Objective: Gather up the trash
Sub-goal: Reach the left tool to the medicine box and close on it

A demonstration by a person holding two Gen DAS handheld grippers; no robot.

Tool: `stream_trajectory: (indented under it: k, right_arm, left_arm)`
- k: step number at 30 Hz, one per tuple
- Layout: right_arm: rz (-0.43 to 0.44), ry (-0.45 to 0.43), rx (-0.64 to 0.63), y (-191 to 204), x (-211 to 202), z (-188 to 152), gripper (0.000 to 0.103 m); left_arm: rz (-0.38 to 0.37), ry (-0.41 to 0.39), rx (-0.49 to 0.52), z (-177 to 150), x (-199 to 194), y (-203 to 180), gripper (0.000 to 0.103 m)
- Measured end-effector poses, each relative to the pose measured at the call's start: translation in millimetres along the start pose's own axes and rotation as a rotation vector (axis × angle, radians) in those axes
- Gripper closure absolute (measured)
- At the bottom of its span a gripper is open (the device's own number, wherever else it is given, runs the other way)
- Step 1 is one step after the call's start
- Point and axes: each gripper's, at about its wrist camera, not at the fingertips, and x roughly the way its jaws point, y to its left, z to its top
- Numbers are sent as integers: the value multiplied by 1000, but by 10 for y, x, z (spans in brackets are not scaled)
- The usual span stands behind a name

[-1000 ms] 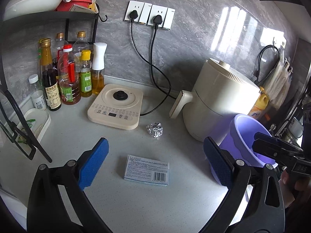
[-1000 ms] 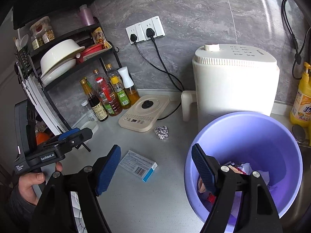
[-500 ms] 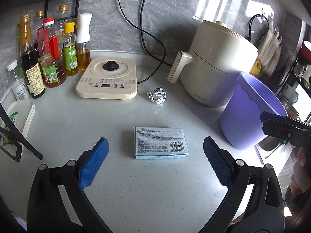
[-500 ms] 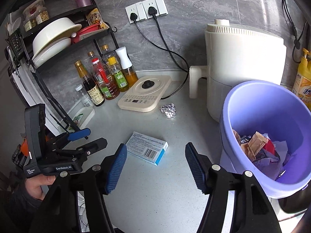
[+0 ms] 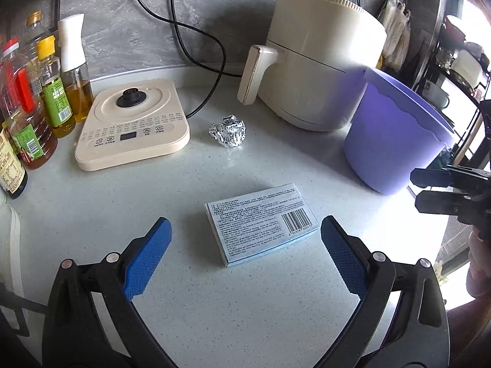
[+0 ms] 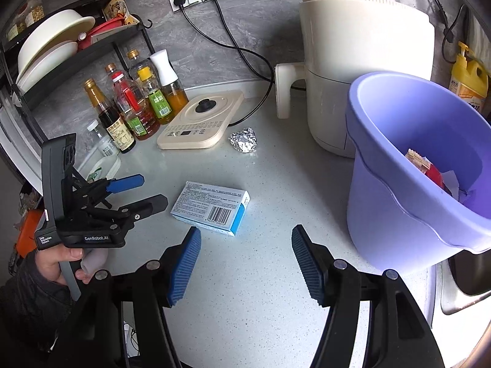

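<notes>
A flat blue-and-white carton (image 5: 260, 222) with a barcode lies on the grey counter; it also shows in the right wrist view (image 6: 211, 207). My left gripper (image 5: 245, 256) is open just in front of it, jaws wider than the carton, and shows from the side (image 6: 138, 191). A crumpled foil ball (image 5: 228, 130) lies farther back, also seen in the right wrist view (image 6: 244, 139). A purple bucket (image 6: 399, 184) holding wrappers stands at the right, also in the left wrist view (image 5: 389, 141). My right gripper (image 6: 245, 262) is open and empty, near the bucket.
A cream air fryer (image 5: 322, 61) stands behind the bucket. A cream induction hob (image 5: 132, 125) with its cord and several oil and sauce bottles (image 5: 52, 89) sit at the back left. A dish rack (image 6: 61, 49) is at the far left. A sink edge (image 6: 463, 285) lies right.
My left gripper has moved forward and down toward the carton, which now lies close between its jaws. My right gripper has drawn back from above the bucket toward the counter.
</notes>
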Motion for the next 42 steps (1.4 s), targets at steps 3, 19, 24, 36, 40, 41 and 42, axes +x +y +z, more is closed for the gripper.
stream_trajectory:
  k: [3, 19, 24, 36, 40, 41, 42]
  right_arm:
    - [-13, 10, 29, -43, 45, -41, 42]
    - [-65, 23, 147, -244, 149, -158, 37]
    - [-70, 23, 154, -261, 169, -129, 37]
    - [-11, 61, 78, -25, 409, 10, 37]
    - [20, 71, 28, 129, 546, 135, 37]
    - [29, 71, 14, 170, 581, 170, 37]
    - [36, 71, -1, 217, 620, 208, 37]
  left_arm:
    - [-27, 43, 53, 21, 139, -40, 6]
    - [41, 211, 368, 143, 781, -430, 6]
    - [76, 196, 333, 230, 868, -364, 6]
    - [26, 128, 140, 160, 562, 101, 36]
    - [96, 72, 47, 129, 324, 296, 37]
    - [108, 59, 15, 112, 260, 349, 37]
    - [122, 48, -13, 94, 199, 401, 37]
